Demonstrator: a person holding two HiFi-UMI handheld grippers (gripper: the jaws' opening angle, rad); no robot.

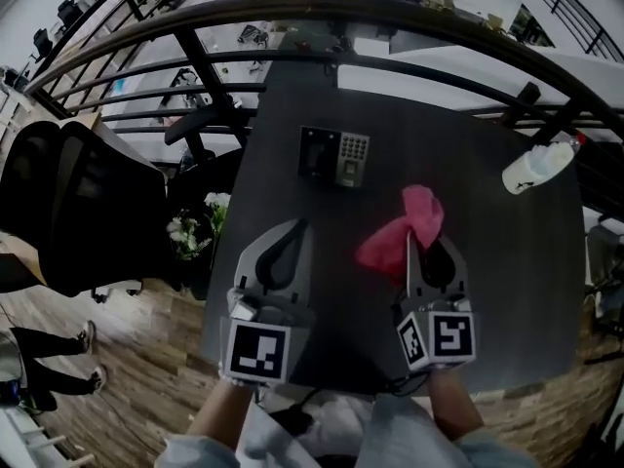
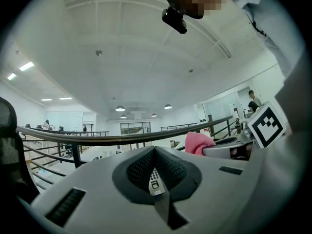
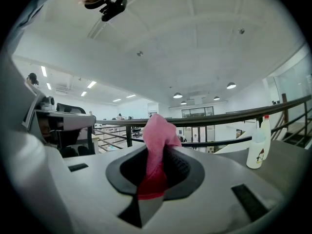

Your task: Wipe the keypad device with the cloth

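The keypad device point(image 1: 333, 156), a dark unit with a grey key block on its right half, lies flat on the dark table point(image 1: 507, 261) toward the far side. My right gripper point(image 1: 410, 237) is shut on a pink cloth point(image 1: 405, 230), held over the table to the near right of the device; the cloth point(image 3: 158, 133) sticks up from the right gripper point(image 3: 158, 152). My left gripper point(image 1: 303, 224) hovers nearer than the device, its jaws together and empty. In the left gripper view the left gripper point(image 2: 154, 150) frames the keypad point(image 2: 155, 182), and the cloth point(image 2: 197, 141) shows at the right.
A white squeeze bottle point(image 1: 536, 164) point(image 3: 257, 147) stands at the table's far right. A curved dark railing point(image 1: 292, 13) runs behind the table. A black office chair point(image 1: 78, 213) and white flowers point(image 1: 195, 227) stand off the table's left edge.
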